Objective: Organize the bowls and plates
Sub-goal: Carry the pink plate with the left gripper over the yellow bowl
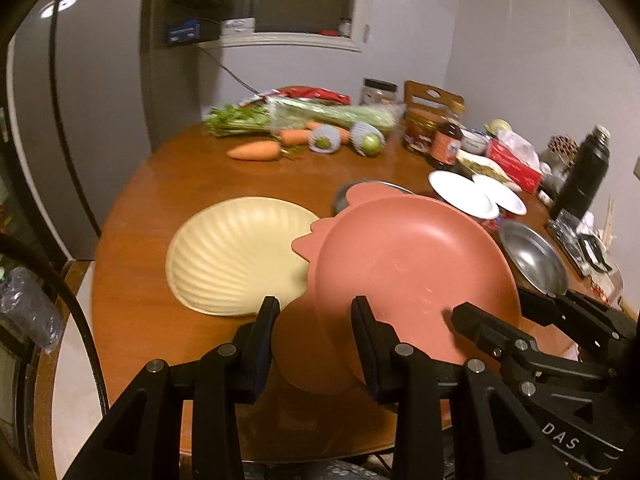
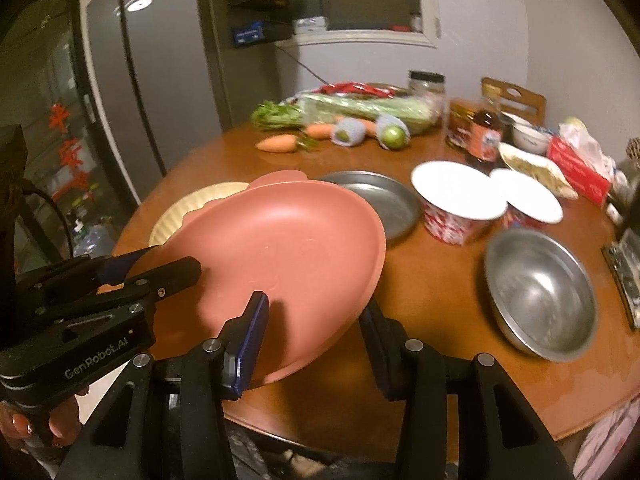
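A pink plate [image 1: 416, 264] is held tilted above the round wooden table [image 1: 160, 184]. My left gripper [image 1: 316, 320] has its jaws on either side of the plate's near left rim. My right gripper [image 2: 316, 312] straddles the plate [image 2: 280, 248] at its near right rim, one finger [image 2: 252, 320] above and one below. A cream shell-shaped plate [image 1: 240, 256] lies flat to the left, partly under the pink one. A flat metal plate [image 2: 376, 200], a steel bowl [image 2: 544, 292] and two red-and-white bowls [image 2: 460, 204] stand to the right.
Carrots [image 1: 256, 151], wrapped green fruits [image 1: 368, 140] and bagged celery [image 1: 320, 118] lie at the table's far side. Jars [image 1: 448, 140], a tissue box [image 1: 516, 164] and a black bottle [image 1: 588, 168] crowd the right edge. A refrigerator [image 1: 80, 120] stands left.
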